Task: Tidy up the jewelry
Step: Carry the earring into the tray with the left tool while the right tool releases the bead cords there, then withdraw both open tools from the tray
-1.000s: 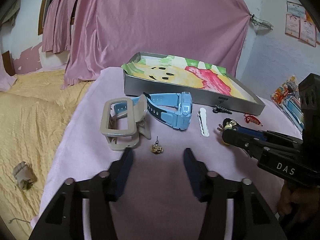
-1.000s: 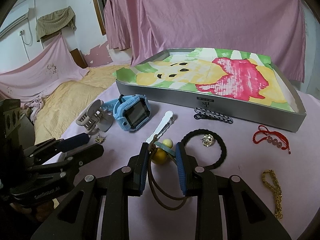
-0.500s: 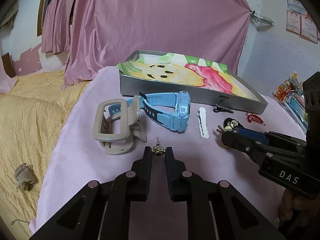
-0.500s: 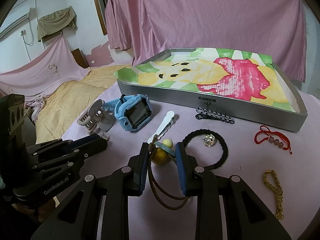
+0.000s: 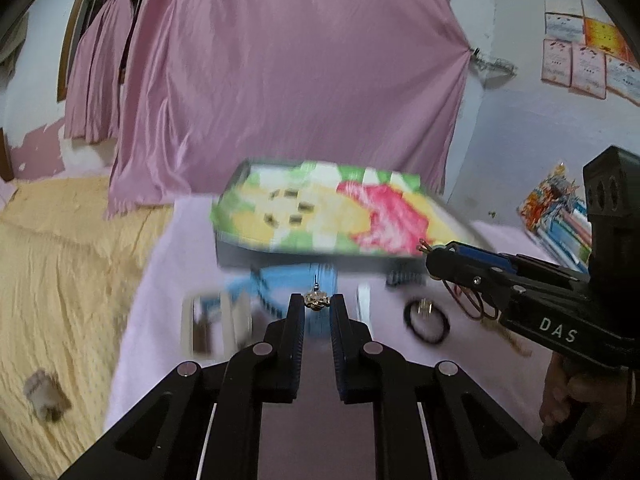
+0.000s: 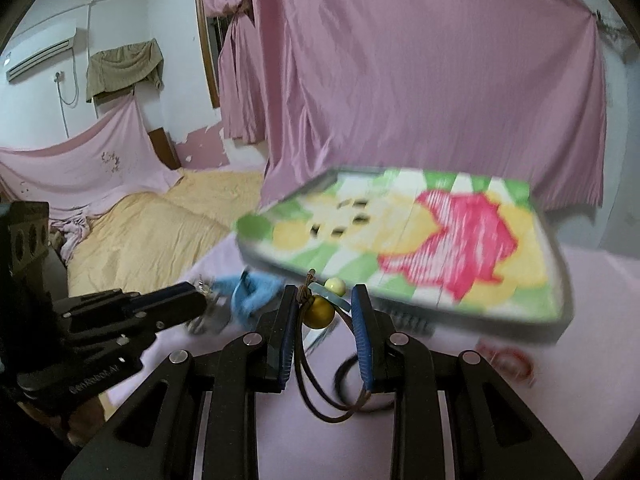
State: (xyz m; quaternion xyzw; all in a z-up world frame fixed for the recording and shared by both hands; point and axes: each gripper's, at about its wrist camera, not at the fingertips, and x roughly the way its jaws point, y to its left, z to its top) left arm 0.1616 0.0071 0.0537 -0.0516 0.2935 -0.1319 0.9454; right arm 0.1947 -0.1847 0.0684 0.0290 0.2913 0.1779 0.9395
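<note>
My left gripper (image 5: 317, 302) is shut on a small gold earring (image 5: 316, 301) and holds it above the pink table. My right gripper (image 6: 325, 300) is shut on a brown cord necklace with yellow beads (image 6: 318, 312), lifted off the table; the cord loops hang down below the fingers. The right gripper also shows in the left wrist view (image 5: 432, 258). The metal tray (image 6: 560, 312) with a colourful cartoon lining lies just beyond both grippers, blurred by motion. The left gripper shows at the left in the right wrist view (image 6: 200, 300).
On the table below lie a blue watch (image 5: 288, 280), a beige hair claw (image 5: 212, 320), a white hair clip (image 5: 363, 300), a black cord bracelet (image 5: 426, 320) and a red bracelet (image 6: 508, 360). A yellow bed (image 5: 60, 280) is at the left.
Both grippers have lifted off the table and moved toward the tray, each carrying its piece. Earlier still, the left gripper closed on the earring.
</note>
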